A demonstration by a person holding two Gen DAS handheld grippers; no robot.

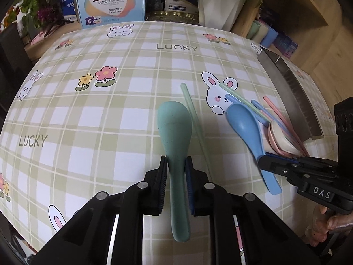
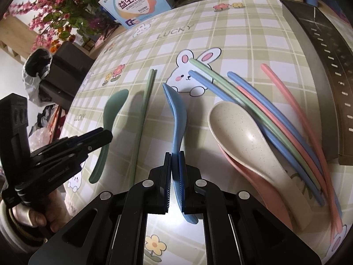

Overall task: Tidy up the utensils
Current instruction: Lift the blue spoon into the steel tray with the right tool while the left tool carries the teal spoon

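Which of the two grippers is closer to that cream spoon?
Right. The right gripper, shut on the blue spoon, sits just beside the cream spoon; the left gripper, clamping the green spoon, is farther away.

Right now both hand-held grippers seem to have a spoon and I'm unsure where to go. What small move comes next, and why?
Probably carry the blue spoon, clamped by the right hand-held gripper, toward the metal tray. The left hand-held gripper already grips the green spoon, and the tray sits nearest the right side, beside the loose chopsticks.

Left tool (image 1: 176, 167) clamps green spoon (image 1: 174, 128); right tool (image 1: 268, 162) grips blue spoon (image 1: 245, 121).
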